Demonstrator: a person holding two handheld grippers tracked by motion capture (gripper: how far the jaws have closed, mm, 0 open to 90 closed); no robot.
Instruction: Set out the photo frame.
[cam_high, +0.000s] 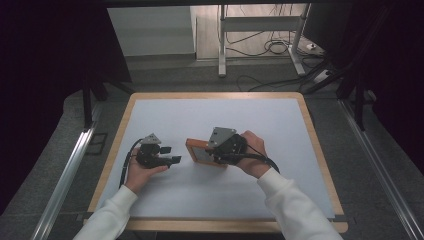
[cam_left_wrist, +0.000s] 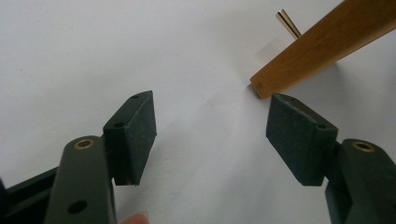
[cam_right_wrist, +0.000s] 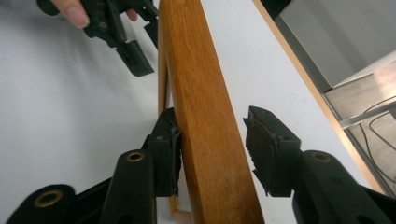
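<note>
A small wooden picture frame stands tilted on edge on the white tabletop, near the middle. My right gripper comes at it from the right. In the right gripper view its jaws straddle the frame's wooden rail; the left pad touches the wood, the right pad stands clear of it, so the right gripper is open. My left gripper rests just left of the frame, open and empty. The left gripper view has the left gripper pointing past the frame's corner, with a brass pin behind it.
The table has a wooden rim around a white sheet. Beyond its far edge are a stand's metal legs and loose cables on the floor. Metal rails run along both sides of the table.
</note>
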